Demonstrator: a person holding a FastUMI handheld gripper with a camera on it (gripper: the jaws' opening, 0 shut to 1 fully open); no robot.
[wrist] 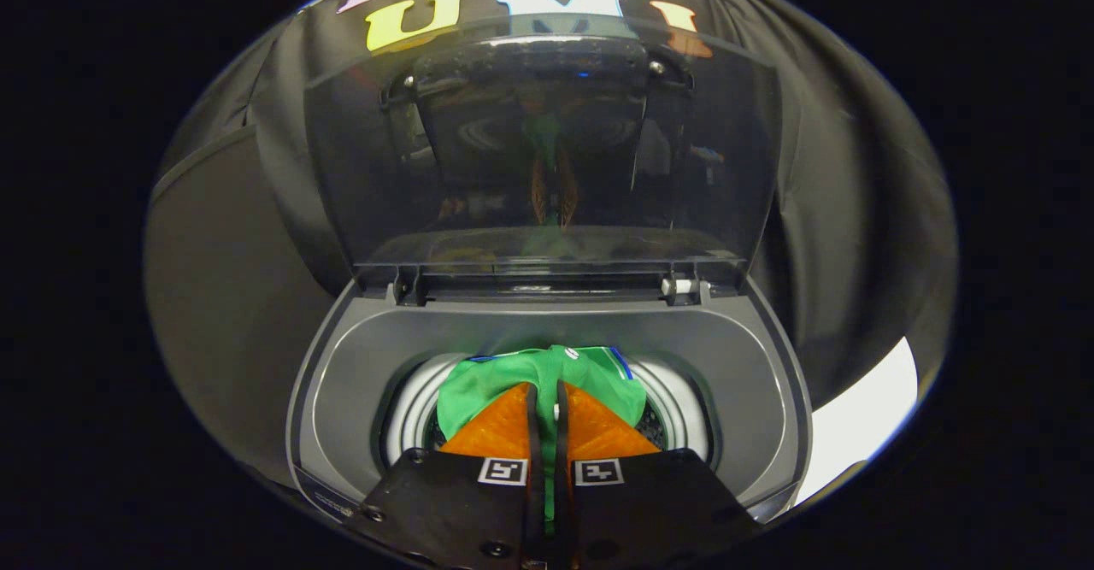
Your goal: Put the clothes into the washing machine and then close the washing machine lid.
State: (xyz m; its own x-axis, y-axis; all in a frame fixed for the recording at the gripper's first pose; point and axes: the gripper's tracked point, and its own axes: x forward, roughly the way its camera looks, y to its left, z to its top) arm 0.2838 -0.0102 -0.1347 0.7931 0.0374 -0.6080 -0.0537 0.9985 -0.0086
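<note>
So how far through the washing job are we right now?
Midway. The green garment is pinched in the claw, both fingers closed on it, hanging over the drum opening, so it is nearly loaded but not released. The transparent lid stands fully open. Left: let go of the garment inside the drum, pull back, then swing the lid down.

Green garment point(513, 382) w/ blue-white trim, bunched, pinched in the nearly closed jaws over the drum point(410, 416) opening. Grey top-load washing machine point(342, 382); tinted clear lid point(547, 143) up, upright at rear hinge.
</note>
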